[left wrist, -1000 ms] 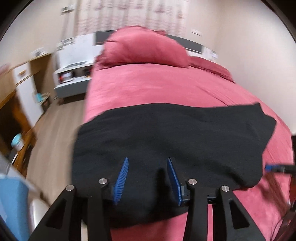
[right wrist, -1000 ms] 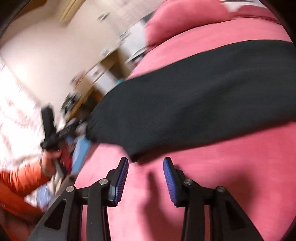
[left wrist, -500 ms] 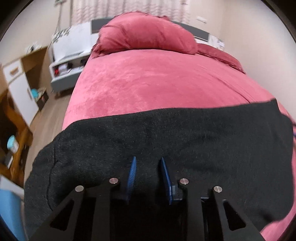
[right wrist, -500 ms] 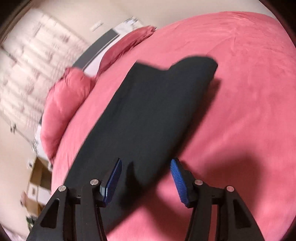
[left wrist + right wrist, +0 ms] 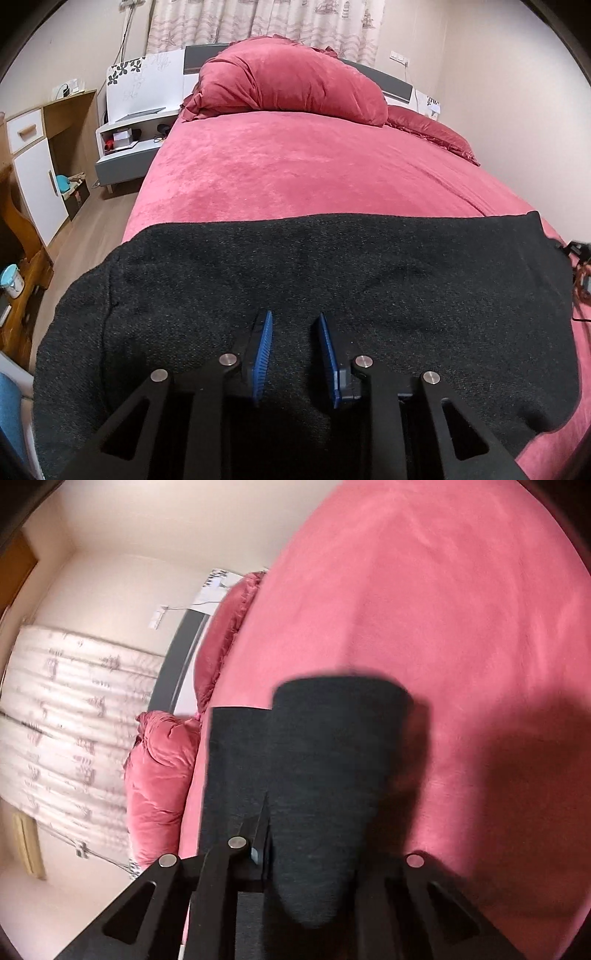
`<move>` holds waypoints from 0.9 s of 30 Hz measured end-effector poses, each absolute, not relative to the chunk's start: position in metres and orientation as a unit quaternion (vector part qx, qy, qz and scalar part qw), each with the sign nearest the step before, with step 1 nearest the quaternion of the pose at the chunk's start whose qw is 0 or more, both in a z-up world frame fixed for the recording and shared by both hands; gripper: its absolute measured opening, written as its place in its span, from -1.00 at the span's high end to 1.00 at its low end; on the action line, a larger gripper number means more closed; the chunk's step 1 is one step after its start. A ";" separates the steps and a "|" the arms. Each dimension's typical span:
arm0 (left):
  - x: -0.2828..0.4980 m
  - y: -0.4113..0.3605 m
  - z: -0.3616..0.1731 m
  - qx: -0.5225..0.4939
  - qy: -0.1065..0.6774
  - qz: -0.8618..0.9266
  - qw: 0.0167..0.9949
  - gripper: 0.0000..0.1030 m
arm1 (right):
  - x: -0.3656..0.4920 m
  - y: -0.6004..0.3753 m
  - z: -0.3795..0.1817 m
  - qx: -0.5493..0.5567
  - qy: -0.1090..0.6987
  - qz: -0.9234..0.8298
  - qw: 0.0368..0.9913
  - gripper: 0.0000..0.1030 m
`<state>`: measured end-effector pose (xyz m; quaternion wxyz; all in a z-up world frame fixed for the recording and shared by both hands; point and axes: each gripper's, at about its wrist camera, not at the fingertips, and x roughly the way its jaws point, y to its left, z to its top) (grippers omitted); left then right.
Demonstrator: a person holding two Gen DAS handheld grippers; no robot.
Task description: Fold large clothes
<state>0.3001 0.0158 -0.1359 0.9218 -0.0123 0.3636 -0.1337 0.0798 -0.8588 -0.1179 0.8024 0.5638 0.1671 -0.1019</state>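
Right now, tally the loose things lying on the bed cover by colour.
Black: 1, the garment
Red: 2, the big cushion and the flat pillow
Total: 3

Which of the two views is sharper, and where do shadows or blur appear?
Left wrist view: sharp, evenly lit, black garment weave visible, edges bent by fisheye. Right wrist view: motion-blurred curtain, dark shadow on the pink bedspread beside the garment.
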 end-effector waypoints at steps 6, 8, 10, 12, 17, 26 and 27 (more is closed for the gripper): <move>0.278 0.001 -0.115 -0.064 0.366 -0.154 0.916 0.10 | 0.098 -0.803 -0.022 0.447 0.180 -0.051 0.875 0.72; 0.263 -0.007 -0.108 -0.064 0.357 -0.171 0.916 0.06 | 0.109 -0.764 0.017 0.380 0.198 -0.020 0.903 0.72; 0.247 -0.015 -0.103 -0.063 0.353 -0.188 0.914 0.06 | 0.120 -0.713 0.049 0.312 0.211 0.019 0.926 0.72; 0.236 -0.019 -0.101 -0.071 0.353 -0.198 0.912 0.05 | 0.128 -0.658 0.068 0.244 0.226 0.051 0.942 0.72; 0.218 -0.011 -0.100 -0.126 0.359 -0.196 0.904 -0.01 | 0.137 -0.488 0.061 0.004 0.278 0.137 0.951 0.71; 0.205 -0.003 -0.100 -0.153 0.370 -0.198 0.894 -0.08 | 0.115 -0.286 -0.082 -0.242 0.334 0.102 0.905 0.41; 0.203 -0.004 -0.099 -0.151 0.368 -0.203 0.895 -0.10 | 0.111 -0.283 -0.078 -0.240 0.333 0.094 0.907 0.37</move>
